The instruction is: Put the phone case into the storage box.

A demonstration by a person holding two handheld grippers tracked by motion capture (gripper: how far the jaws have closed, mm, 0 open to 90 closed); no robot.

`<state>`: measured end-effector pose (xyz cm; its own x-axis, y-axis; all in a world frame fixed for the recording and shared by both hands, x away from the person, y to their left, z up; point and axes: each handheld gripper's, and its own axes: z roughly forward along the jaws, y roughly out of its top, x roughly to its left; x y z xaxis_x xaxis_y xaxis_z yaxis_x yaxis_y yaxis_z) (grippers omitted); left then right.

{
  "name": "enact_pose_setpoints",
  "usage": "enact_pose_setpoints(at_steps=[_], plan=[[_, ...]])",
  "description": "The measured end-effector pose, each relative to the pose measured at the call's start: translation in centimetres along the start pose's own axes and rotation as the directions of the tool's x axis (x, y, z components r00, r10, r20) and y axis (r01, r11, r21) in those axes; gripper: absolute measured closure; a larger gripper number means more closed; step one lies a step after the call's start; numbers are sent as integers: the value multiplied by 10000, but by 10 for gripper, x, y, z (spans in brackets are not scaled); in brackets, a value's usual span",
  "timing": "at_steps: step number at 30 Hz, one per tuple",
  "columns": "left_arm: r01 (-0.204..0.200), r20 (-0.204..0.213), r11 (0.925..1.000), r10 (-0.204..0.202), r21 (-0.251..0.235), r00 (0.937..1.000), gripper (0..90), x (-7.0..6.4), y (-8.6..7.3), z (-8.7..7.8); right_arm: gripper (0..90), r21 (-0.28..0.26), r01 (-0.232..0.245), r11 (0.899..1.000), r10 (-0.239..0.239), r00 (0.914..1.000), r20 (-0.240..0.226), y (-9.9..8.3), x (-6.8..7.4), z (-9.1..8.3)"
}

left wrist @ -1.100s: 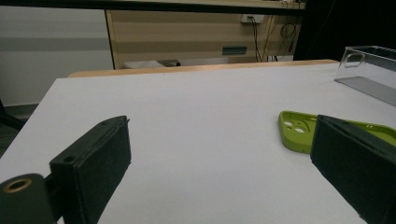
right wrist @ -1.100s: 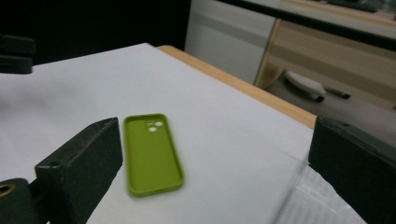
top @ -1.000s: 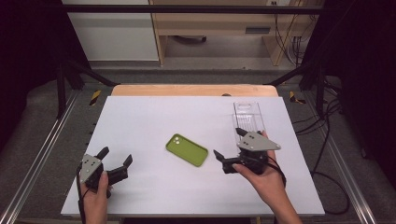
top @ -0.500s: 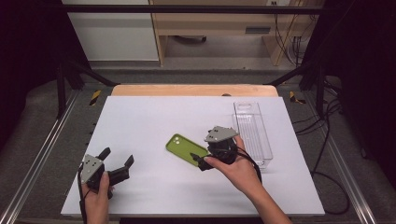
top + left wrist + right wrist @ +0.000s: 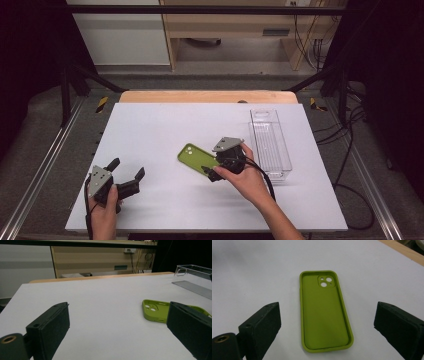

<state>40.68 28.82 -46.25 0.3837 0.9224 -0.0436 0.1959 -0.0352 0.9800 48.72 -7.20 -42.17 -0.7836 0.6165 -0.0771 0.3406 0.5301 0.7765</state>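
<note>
just ahead of the wide-spread right gripper (image 5: 325,327) lies the green phone case (image 5: 325,311).

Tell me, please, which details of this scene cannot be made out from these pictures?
- Green phone case: near end hidden under right gripper in high view; far side hidden by a jaw in left gripper view.
- Clear tray: cut off by the right edge in left gripper view.
</note>
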Motion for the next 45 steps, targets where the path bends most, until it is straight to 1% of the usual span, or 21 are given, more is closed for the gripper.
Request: enact_pose_setpoints(at_steps=[4,5,6,7,8,9,10,11,14,15,17,18,23,26,29,32,34,35,39,43,45], plan=[[2,34,10000,-2,-72,10000,43,1,0,-2,76,205,127,9997,-125,9999,-84,0,0,7],[15,38,10000,-15,-72,10000,43,1,0,-1,73,419,170,9990,-162,9997,-187,-1,-3,12],[14,34,10000,-14,-68,10000,43,1,0,-1,73,419,170,9990,-162,9997,-187,-1,-3,12],[29,38,10000,-29,-57,10000,43,1,0,-1,72,498,122,9987,-110,9996,-251,-1,-5,13],[48,35,10000,-48,-57,10000,43,1,0,-1,72,663,-73,9978,99,9992,-384,-3,-8,18],[43,36,10000,-43,-35,10000,43,1,0,0,74,699,-143,9975,172,9990,-422,-4,-10,20],[-1,-20,10000,1,-38,10000,43,1,0,0,74,699,-143,9975,172,9990,-422,-4,-10,20],[14,44,10000,-14,-24,10000,43,0,0,0,77,697,-229,9973,262,9985,-475,-5,-11,22],[-75,16,10000,75,-53,10000,43,0,0,-1,80,671,-405,9969,448,9970,-632,-5,-14,27],[-33,72,10000,34,-36,10000,43,-1,0,0,80,638,-502,9967,551,9956,-763,-6,-14,30],[-20,69,10000,20,1,10000,43,0,0,0,80,610,-592,9964,638,9949,-775,-7,-14,31],[-9,66,10000,9,-2,10000,43,0,0,0,80,576,-745,9956,791,9934,-825,-7,-14,33],[-67,77,10000,66,20,9999,43,-2,-1,1,64,716,-584,9957,642,9945,-825,-9,-14,39],[-135,123,9999,134,43,9998,42,-2,0,1,64,750,-671,9949,741,9927,-953,-9,-14,41],[-96,163,9999,95,39,9998,43,-2,0,1,64,915,-361,9951,443,9950,-891,-11,-12,43],[-70,202,10000,69,65,9998,42,-3,-1,2,66,1007,-268,9946,363,9949,-941,-12,-12,44],[-78,236,9999,76,78,9997,42,-3,-1,2,72,1149,36,9934,66,9961,-883,-13,-11,46],[-88,250,9999,86,82,9996,42,-4,-1,3,73,1187,71,9929,40,9957,-926,-14,-10,46],[-97,291,9999,93,122,9995,43,-4,-1,3,69,1231,66,9924,68,9941,-1084,-14,-8,47],[-124,315,9998,119,152,9994,42,-5,-2,5,70,1279,89,9917,48,9943,-1067,-15,-9,50],[-126,302,9997,120,185,9995,42,-4,-2,6,70,1328,47,9911,85,9951,-982,-16,-11,52]])
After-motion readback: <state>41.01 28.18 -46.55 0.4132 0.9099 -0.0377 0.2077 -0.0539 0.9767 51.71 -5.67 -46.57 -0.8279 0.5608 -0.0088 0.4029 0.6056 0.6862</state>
